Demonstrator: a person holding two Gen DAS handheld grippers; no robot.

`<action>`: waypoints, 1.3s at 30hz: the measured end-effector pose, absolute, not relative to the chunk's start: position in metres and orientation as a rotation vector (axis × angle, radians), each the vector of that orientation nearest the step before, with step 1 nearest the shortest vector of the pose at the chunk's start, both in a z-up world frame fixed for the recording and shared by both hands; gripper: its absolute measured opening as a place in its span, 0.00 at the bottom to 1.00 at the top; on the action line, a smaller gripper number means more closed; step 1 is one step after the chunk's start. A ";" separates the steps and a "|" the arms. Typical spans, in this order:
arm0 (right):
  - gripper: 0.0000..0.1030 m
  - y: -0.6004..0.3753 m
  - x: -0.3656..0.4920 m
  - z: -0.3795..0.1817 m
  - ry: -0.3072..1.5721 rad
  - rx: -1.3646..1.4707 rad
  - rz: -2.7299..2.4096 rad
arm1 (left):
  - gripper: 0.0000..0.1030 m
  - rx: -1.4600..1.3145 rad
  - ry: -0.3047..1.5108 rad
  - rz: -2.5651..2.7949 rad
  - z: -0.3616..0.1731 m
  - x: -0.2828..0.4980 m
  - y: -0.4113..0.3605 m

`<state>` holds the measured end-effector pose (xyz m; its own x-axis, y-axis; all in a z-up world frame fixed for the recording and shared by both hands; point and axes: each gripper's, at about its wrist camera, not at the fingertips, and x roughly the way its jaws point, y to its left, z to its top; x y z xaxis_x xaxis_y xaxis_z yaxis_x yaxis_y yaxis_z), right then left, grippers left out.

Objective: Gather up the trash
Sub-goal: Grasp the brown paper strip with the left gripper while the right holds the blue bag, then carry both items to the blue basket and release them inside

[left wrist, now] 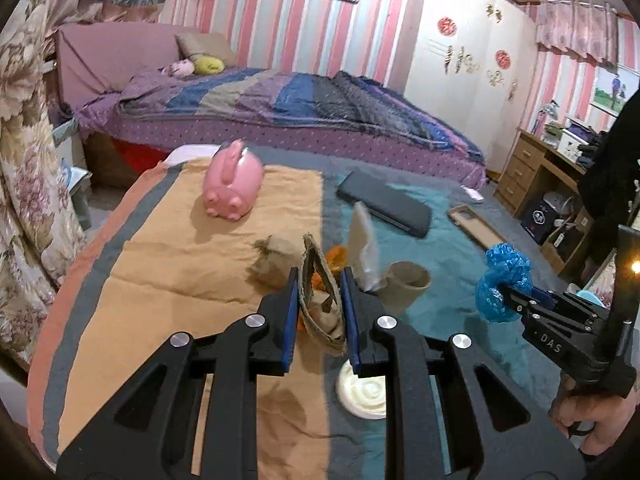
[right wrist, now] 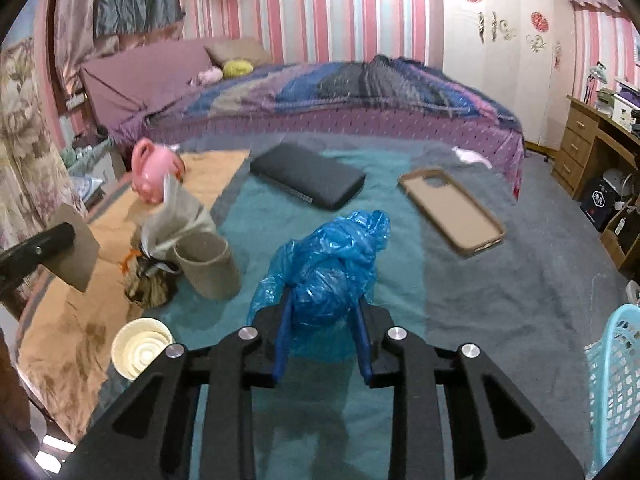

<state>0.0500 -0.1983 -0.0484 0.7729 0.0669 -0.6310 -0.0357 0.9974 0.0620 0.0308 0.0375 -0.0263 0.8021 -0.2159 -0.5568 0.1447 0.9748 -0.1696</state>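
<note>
Left wrist view: left gripper (left wrist: 320, 300) clamps a cardboard scrap (left wrist: 320, 280), raised above the blanket (left wrist: 160, 272), near the paper cup (left wrist: 404, 284). Right wrist view: right gripper (right wrist: 322, 320) pinches a blue plastic bag (right wrist: 332, 268), right of that cup. Step: pickup. Next, likely carry both to the blue basket (right wrist: 616, 380).

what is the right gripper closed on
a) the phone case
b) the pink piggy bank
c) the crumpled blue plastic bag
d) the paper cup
c, the right gripper has its blue pads pressed against both sides of the crumpled blue plastic bag; the left wrist view shows the same grip.
</note>
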 end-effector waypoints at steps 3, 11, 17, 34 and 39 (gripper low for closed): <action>0.26 -0.210 0.039 -0.037 0.648 0.055 0.049 | 0.18 -0.124 0.591 -0.219 -0.019 0.026 0.026; 0.26 -0.252 0.020 -0.016 0.589 0.102 0.014 | 0.18 -0.102 0.546 -0.305 -0.001 0.015 -0.024; 0.26 -0.291 0.007 -0.012 0.568 0.127 -0.035 | 0.18 -0.092 0.531 -0.389 0.006 0.011 -0.071; 0.26 -0.421 -0.048 -0.015 0.535 0.206 -0.245 | 0.18 -0.062 0.545 -0.512 0.000 0.004 -0.162; 0.26 -0.448 -0.060 -0.017 0.531 0.229 -0.289 | 0.19 -0.047 0.549 -0.549 -0.001 0.001 -0.183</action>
